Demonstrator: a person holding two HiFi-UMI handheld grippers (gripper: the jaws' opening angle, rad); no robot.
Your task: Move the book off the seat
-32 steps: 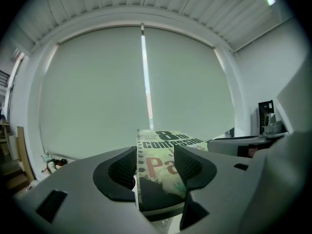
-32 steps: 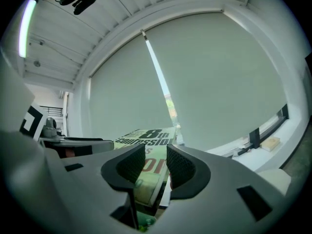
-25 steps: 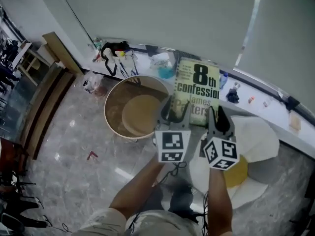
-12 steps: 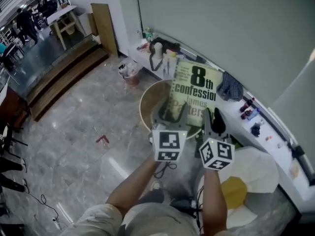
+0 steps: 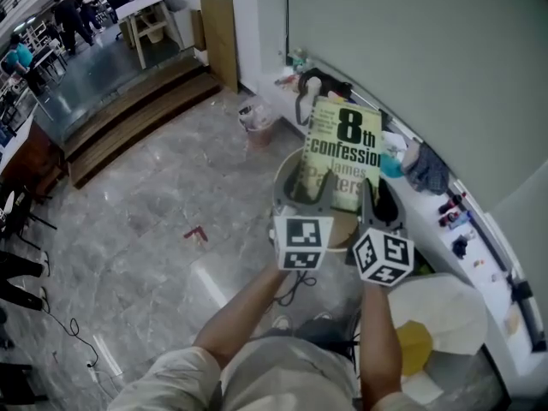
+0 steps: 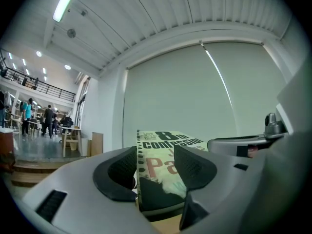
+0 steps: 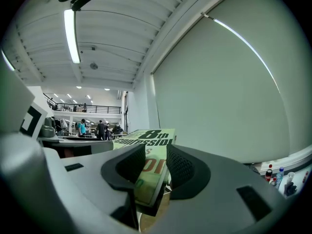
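A green paperback [image 5: 344, 148] with "8th confession" on its cover is held up in the air, cover facing me. My left gripper [image 5: 306, 193] is shut on its lower left edge, and my right gripper [image 5: 375, 202] is shut on its lower right corner. In the left gripper view the book [image 6: 157, 152] sits clamped between the dark pads [image 6: 122, 167]. The right gripper view shows the same book [image 7: 146, 155] pinched between its pads [image 7: 181, 167]. The white seat [image 5: 445, 308] with a yellow cushion [image 5: 413, 341] lies at the lower right, away from the book.
A round wooden tub [image 5: 286, 175] stands on the floor behind the book. A white ledge [image 5: 445, 197] with bottles, cloths and small items runs along the wall at the right. Marble floor [image 5: 171, 229] spreads to the left, with wooden steps [image 5: 128, 114] beyond.
The view has swung left with the book still held by both grippers. The seat has slid to the lower right corner, and the wooden tub now sits behind the book.
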